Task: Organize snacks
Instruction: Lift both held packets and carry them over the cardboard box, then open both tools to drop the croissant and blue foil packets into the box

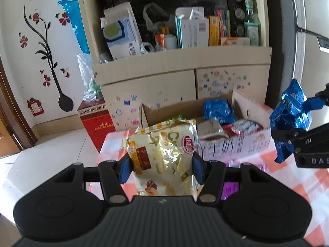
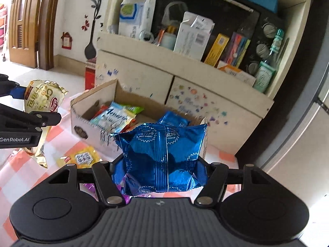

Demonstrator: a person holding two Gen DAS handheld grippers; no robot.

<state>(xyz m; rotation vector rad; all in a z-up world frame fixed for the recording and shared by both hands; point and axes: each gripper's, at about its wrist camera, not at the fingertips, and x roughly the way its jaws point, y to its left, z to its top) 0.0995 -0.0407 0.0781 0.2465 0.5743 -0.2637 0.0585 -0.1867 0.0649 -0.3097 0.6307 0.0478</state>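
A gold croissant packet [image 1: 162, 160] and a blue packet [image 2: 164, 158] are clamped in the left gripper [image 1: 162, 164] and right gripper [image 2: 162, 168] — carriage over the far cardboard box [image 2: 82, 121] and release are judged next.

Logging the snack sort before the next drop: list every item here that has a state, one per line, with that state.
Left hand-held gripper: shut on the gold packet, held clear of the table.
Gold packet: sealed, upright, crinkled.
Right hand-held gripper: shut on the blue packet.
Blue packet: sealed, lifted off the table.
Cardboard box: open, partly filled with snacks.
Yellow packet: lying flat on the checked tablecloth.
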